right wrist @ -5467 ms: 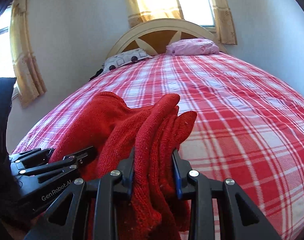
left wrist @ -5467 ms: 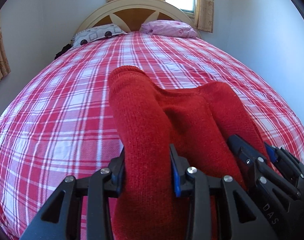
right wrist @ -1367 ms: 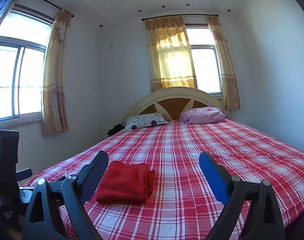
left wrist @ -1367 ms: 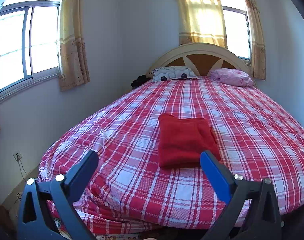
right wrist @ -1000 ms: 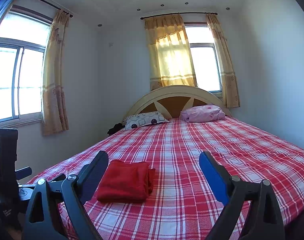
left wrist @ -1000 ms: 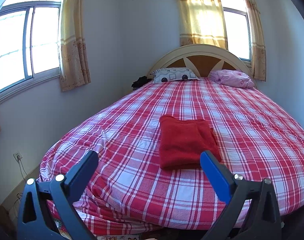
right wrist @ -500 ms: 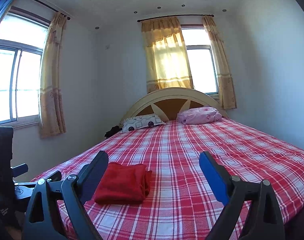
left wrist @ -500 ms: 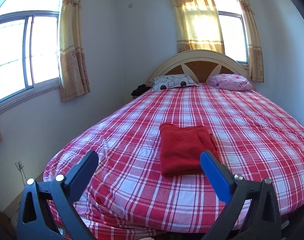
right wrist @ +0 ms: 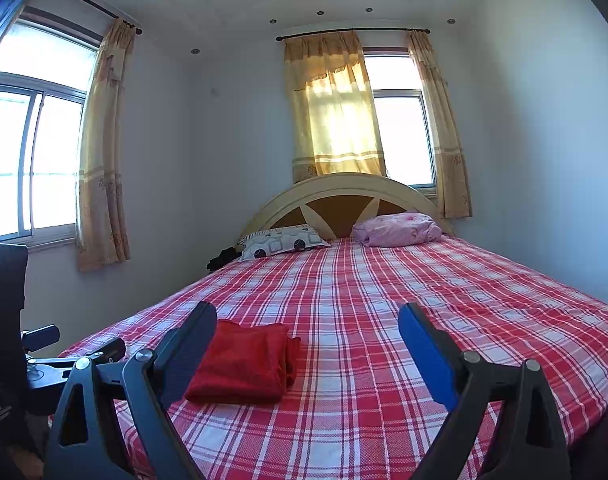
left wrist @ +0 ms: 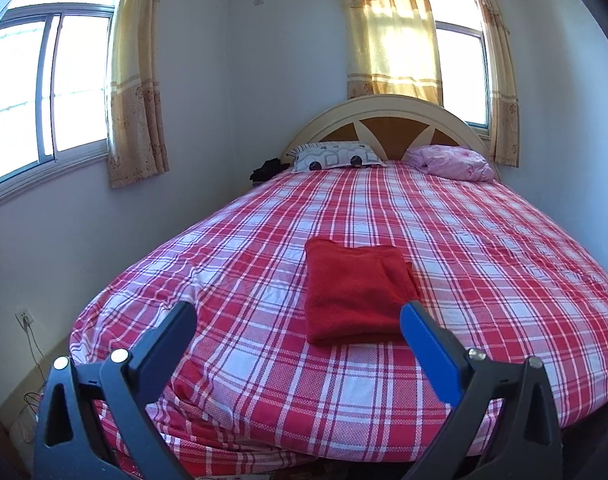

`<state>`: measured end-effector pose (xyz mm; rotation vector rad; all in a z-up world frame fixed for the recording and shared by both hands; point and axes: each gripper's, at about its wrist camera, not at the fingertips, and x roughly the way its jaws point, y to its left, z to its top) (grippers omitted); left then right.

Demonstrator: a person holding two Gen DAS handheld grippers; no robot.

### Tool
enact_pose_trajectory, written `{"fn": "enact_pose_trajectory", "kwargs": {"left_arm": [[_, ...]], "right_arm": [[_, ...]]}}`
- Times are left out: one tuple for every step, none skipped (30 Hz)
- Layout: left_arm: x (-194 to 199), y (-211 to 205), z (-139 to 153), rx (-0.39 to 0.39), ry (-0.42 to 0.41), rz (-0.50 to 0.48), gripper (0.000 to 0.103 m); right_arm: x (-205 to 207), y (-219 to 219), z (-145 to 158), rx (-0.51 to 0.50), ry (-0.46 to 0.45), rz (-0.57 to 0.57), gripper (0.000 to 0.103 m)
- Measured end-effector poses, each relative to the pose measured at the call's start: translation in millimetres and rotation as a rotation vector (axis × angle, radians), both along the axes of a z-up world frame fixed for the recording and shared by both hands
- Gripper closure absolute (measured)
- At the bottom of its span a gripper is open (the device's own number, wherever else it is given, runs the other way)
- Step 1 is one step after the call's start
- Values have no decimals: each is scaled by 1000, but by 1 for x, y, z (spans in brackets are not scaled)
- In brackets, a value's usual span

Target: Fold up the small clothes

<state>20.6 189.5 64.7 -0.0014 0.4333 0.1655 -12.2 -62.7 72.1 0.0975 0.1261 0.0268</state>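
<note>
The folded red knit garment [left wrist: 358, 292] lies flat on the red plaid bedspread [left wrist: 484, 248], toward the bed's foot. The left gripper [left wrist: 298, 322] hangs with jaws spread wide, the garment at its 1 o'clock. The right gripper [right wrist: 308, 322] also gapes wide and holds nothing, the garment at 9 o'clock.

The plaid bedspread [left wrist: 484, 264] lies bare around the folded red garment [left wrist: 356, 292], the only thing on its near half. A patterned pillow [left wrist: 336, 156] and a pink pillow [left wrist: 452, 162] lie against the headboard [left wrist: 384, 120], well apart from the garment. The wall [left wrist: 208, 120] runs beside the bed's left edge.
</note>
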Motion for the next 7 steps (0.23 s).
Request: {"fn": "enact_pose_trajectory", "kwargs": {"left_arm": [[-1,0,0,-1,-4,-1,0],[-2,-1,1,4,-13,-2,0],[-4,-1,1,10,-22,-2,0],[-5,-2,2,16,-31,0,0],[-6,-3,2,24,-37,0,0],[-5,-2,2,29,-37,0,0],[-4,-2,2,34,-34,-1,0]], "right_arm": [[0,0,0,2,2,0,10],[-1,-1,0,4,2,0,10],[-1,-1,0,5,1,0,10],[-2,-1,0,6,-1,0,10],[-2,-1,1,5,-3,-1,10],[-2,-1,1,3,-5,-2,10],[-2,-1,1,1,-7,-4,10]]}}
